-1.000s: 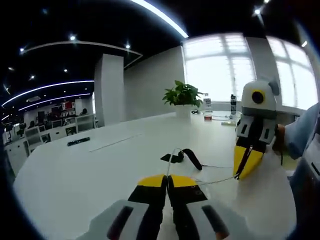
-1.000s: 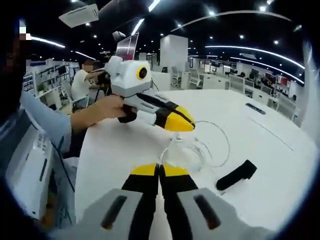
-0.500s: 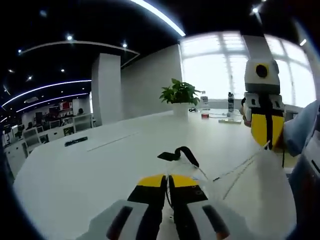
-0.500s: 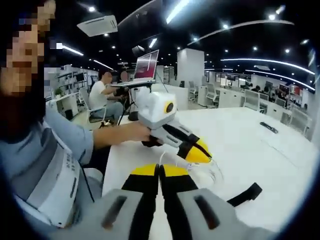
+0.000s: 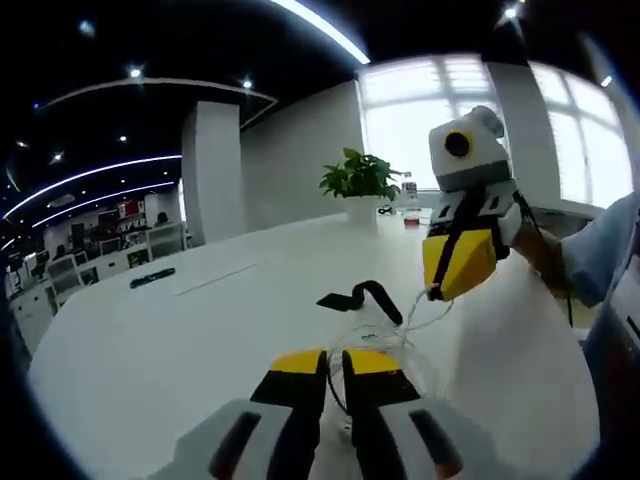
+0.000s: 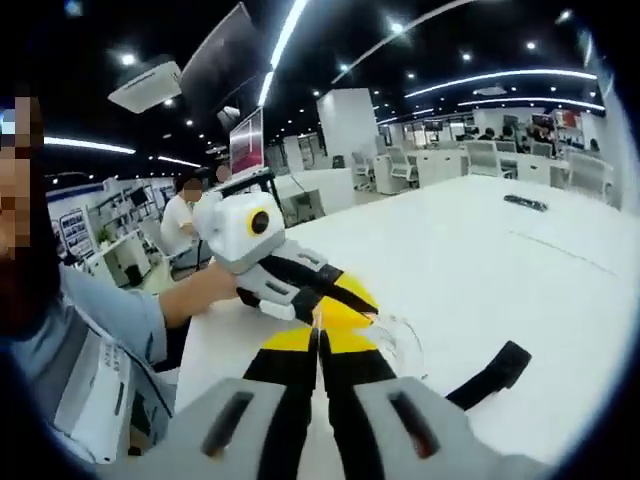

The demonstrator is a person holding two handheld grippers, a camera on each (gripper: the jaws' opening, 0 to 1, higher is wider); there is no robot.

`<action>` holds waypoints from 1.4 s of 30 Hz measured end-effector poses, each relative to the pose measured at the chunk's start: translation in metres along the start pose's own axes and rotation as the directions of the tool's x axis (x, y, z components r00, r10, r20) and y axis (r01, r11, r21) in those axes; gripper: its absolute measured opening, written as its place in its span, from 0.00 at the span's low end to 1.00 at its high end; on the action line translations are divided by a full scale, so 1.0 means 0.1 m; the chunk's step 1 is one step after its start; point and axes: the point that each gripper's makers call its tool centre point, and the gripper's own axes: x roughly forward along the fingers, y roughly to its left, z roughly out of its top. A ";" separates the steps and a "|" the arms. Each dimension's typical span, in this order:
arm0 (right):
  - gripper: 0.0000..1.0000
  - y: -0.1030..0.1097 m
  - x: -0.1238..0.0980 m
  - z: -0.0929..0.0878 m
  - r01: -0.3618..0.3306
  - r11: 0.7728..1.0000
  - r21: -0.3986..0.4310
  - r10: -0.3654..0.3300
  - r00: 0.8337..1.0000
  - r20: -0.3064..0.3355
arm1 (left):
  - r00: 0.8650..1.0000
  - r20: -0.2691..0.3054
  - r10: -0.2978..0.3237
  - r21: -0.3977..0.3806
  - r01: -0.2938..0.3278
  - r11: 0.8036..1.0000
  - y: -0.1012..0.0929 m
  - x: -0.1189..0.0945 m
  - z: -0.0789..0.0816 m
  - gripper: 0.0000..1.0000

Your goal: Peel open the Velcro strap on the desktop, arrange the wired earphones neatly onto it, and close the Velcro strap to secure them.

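**Earphones bunch up beside the strap**

Right gripper (image 5: pixel 452 285) has dropped back down toward the white table (image 5: pixel 150 340), jaws clamped on the earphone cable (image 5: pixel 420 310). Left gripper (image 5: pixel 335 362) stays pinched on it too. Black Velcro strap (image 5: pixel 362 297) lies just beyond, cable now slack and looped.

Bright windows (image 5: pixel 470 110) blown out, ceiling light strips (image 6: pixel 290 30), fisheye edge warp, mild blur

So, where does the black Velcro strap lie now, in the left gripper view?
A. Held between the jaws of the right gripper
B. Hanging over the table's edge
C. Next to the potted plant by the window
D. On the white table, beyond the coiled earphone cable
D: the black Velcro strap lies on the white table, just beyond the earphone cable coiled ahead of the left gripper.
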 end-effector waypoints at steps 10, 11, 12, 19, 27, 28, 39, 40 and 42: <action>0.04 0.02 -0.13 0.01 -0.060 0.978 0.201 0.055 0.998 0.030 | 0.995 0.098 0.002 -0.010 -0.001 1.000 0.04 -0.13 0.25 0.12; 0.04 0.01 -0.13 0.02 -0.051 0.979 0.199 0.046 0.998 0.030 | 0.994 0.109 -0.012 -0.009 0.013 1.000 0.01 -0.13 0.28 0.12; 0.04 0.29 -0.10 0.01 -0.041 0.979 0.197 0.036 0.999 0.027 | 0.993 0.115 -0.023 -0.010 0.024 1.000 -0.02 -0.13 0.30 0.12; 0.04 0.83 -0.03 -0.02 -0.029 0.978 0.207 0.025 0.999 0.020 | 0.991 0.114 -0.064 0.008 0.063 0.998 -0.14 -0.08 0.31 0.12; 0.04 0.85 -0.03 -0.03 -0.040 0.975 0.220 0.037 0.999 0.014 | 0.993 0.101 -0.060 0.022 0.058 0.998 -0.13 -0.05 0.28 0.11; 0.04 0.86 -0.03 -0.04 -0.042 0.974 0.223 0.040 0.999 0.013 | 0.993 0.102 -0.062 0.025 0.060 0.998 -0.14 -0.04 0.28 0.11; 0.04 1.06 -0.09 -0.05 -0.140 0.940 0.312 0.134 0.990 0.040 | 0.989 0.112 -0.100 -0.001 0.101 0.995 -0.23 -0.05 0.31 0.06; 0.04 1.09 -0.09 -0.05 -0.150 0.937 0.316 0.144 0.989 0.042 | 0.988 0.113 -0.103 -0.001 0.104 0.995 -0.23 -0.05 0.31 0.06; 0.04 1.14 -0.11 -0.03 -0.174 0.928 0.330 0.167 0.985 0.051 | 0.988 0.116 -0.101 0.009 0.100 0.995 -0.23 -0.06 0.33 0.06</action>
